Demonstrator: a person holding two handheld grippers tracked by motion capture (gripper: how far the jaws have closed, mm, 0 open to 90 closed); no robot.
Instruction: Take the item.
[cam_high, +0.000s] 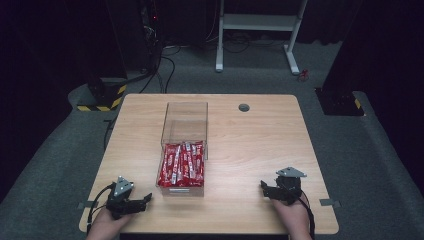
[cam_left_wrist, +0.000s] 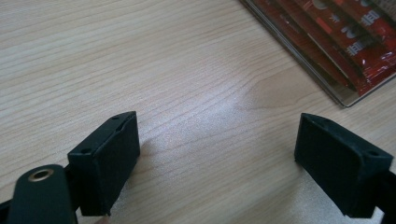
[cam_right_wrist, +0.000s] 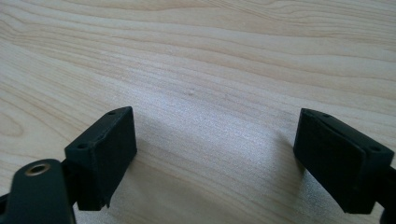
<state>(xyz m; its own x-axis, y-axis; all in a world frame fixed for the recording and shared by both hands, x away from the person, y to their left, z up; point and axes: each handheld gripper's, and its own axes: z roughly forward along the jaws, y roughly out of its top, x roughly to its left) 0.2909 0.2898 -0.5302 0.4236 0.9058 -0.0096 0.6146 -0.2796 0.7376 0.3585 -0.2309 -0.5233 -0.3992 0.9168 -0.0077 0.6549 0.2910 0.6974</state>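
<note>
Currently both tools are rested on the wooden surface at its near edge, each held by a hand. The left tool is seen w/ jaws spread wide apart, nothing between them; same for the right tool, jaws apart and empty. In both gripper views bare wood grain is shown between the black jaws.

A clear plastic box is placed lengthwise at the surface's middle, slightly left of centre. Red sachets w/ white print are packed in its near half; the far half looks empty. The box is set between the two tools but closer to the left one: its near left corner lies just ahead and to the right of the left tool, not touching. In the left gripper view the box corner w/ sachets is caught at upper right, beyond the jaws. The right tool is kept well apart from the box, approx. level w/ its near end.

A small round grommet is seen in the surface far side, right of the box.
</note>
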